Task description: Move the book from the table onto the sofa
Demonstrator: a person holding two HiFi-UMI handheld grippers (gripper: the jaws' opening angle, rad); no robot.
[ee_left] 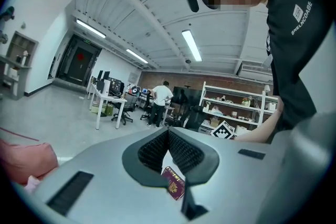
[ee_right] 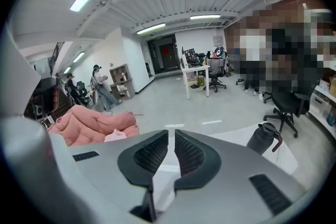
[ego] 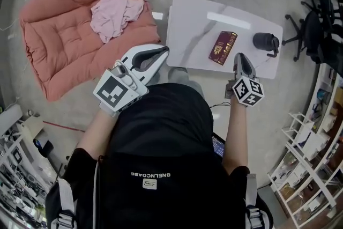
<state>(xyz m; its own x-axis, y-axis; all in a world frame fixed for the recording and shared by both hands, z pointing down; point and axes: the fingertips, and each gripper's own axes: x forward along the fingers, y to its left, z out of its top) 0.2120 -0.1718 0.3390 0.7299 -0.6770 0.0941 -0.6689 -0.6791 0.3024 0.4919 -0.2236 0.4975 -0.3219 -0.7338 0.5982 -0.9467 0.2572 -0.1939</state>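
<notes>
Both empty: left gripper (ego: 162, 51) seemingly clenched, right gripper (ego: 241, 55) clenched; book (ego: 223, 47) on table (ego: 192, 24).

Left hand-held gripper (ego: 162, 51) points between one and two o'clock, jaws seemingly together, empty; right hand-held gripper (ego: 241, 56) points toward twelve o'clock, tilted downward, jaws closed, empty.

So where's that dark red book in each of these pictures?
Head view: book on the white table, right of centre.
Left gripper view: book at bottom centre, seen past the left tongs.
Right gripper view: not in it.
Shared landmark: the pink cushion.
</notes>
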